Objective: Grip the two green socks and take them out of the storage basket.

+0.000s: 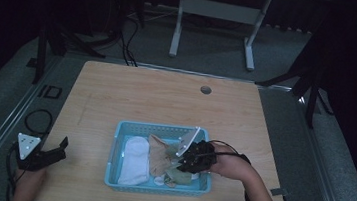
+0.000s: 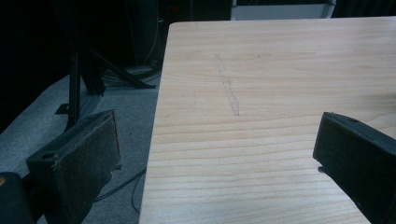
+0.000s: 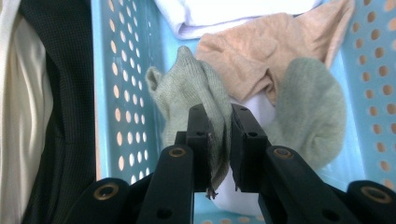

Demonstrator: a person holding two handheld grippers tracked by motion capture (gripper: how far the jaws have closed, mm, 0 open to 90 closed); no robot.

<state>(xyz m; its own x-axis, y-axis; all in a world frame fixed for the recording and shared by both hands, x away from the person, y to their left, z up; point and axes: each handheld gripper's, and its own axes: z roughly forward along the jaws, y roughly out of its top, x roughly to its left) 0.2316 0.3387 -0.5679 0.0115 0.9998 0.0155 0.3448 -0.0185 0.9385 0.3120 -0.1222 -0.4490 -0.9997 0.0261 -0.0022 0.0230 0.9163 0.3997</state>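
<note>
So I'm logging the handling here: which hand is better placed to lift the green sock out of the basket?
Right. Its tongs are shut on the green sock inside the blue basket; the left tongs hang open at the table's left edge.

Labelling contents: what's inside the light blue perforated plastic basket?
Inside the basket: white cloth, tan cloth, and a grey-green sock pinched by the right gripper. Anything beneath them is covered.

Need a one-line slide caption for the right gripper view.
Right gripper pinches a pale green knit sock inside the perforated light-blue plastic basket, beside tan and white garments.
</note>
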